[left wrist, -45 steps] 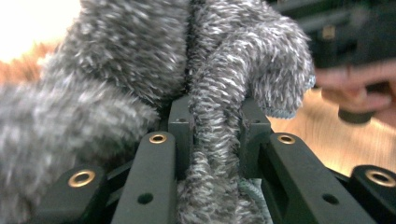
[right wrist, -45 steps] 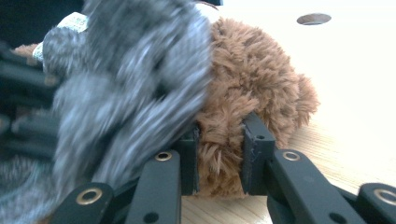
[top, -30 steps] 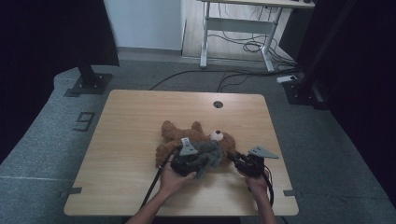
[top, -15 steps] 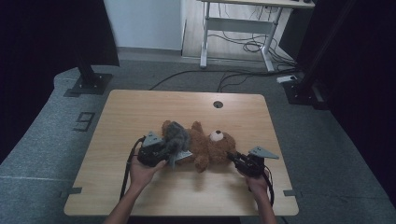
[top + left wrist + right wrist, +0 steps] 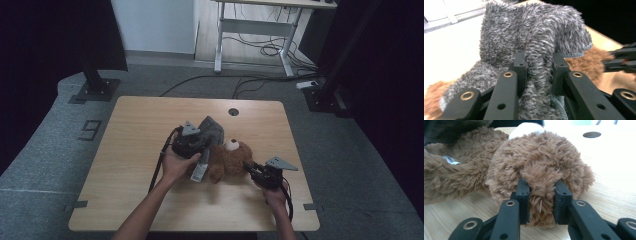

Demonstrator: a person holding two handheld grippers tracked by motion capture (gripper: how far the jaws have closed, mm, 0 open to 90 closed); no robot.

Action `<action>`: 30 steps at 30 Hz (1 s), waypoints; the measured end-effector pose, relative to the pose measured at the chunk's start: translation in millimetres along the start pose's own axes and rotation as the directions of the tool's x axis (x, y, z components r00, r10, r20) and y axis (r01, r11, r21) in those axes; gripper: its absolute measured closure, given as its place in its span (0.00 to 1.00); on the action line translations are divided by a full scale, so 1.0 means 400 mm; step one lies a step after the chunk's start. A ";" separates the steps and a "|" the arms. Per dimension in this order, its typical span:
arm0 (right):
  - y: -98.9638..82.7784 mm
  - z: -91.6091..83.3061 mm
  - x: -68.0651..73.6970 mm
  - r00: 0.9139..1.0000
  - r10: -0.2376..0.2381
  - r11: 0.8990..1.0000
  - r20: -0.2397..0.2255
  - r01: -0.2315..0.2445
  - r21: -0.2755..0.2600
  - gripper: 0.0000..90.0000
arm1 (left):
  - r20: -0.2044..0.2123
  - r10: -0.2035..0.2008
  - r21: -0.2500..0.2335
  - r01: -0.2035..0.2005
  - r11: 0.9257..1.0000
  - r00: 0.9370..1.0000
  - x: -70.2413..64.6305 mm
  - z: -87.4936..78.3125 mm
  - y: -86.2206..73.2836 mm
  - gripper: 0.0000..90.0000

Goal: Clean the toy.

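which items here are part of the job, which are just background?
In the job:
- grey fuzzy garment, pinched in the left gripper
- brown teddy bear, its head pinched by the right gripper

Just around:
- table with its cable hole
- desk frame and floor cables behind

It looked like a lab or recording studio rather than a home. A plain wooden table [image 5: 150, 125] with a cable hole [image 5: 233, 111] stood on grey carpet [image 5: 45, 150]. Black curtains [image 5: 45, 40] hung at both sides, and black stands with floor plates [image 5: 95, 89] flanked the table. Tape marks [image 5: 90, 130] were stuck on the carpet beside it. Behind stood a white-framed desk [image 5: 250, 35] with loose cables [image 5: 260, 50] under it, and more cables [image 5: 200, 82] ran over the floor. A power strip [image 5: 307, 84] lay near the right stand.
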State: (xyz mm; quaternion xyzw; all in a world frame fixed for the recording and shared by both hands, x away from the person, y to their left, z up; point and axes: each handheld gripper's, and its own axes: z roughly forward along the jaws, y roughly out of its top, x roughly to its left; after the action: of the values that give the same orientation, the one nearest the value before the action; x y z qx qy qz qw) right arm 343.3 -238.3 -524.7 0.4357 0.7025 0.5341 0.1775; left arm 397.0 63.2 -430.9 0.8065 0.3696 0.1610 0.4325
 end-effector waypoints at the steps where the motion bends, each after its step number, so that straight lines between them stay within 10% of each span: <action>1: -0.001 0.000 -0.003 1.000 0.002 1.000 -0.003 -0.002 0.000 0.78 | 0.001 -0.006 0.019 0.006 1.000 1.000 0.004 0.015 -0.010 0.79; 16: -0.018 -0.009 -0.001 1.000 0.009 1.000 -0.016 -0.008 0.029 0.78 | -0.057 -0.071 0.032 0.073 0.997 0.996 0.085 -0.057 -0.167 0.80; 23: -0.026 -0.012 -0.001 1.000 0.007 0.999 -0.029 -0.006 0.039 0.79 | -0.065 -0.162 0.077 0.167 0.983 0.985 0.145 -0.053 -0.250 0.80; 30: -0.026 -0.012 0.002 1.000 0.004 0.999 -0.025 -0.003 0.041 0.79 | -0.087 -0.169 0.107 0.178 0.978 0.982 0.158 -0.047 -0.275 0.80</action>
State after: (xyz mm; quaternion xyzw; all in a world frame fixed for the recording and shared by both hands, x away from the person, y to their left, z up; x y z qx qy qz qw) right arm 335.2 -241.0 -532.3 0.4337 0.7147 0.5253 0.1586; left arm 378.5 159.3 -514.0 0.7878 0.4635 0.1323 0.3834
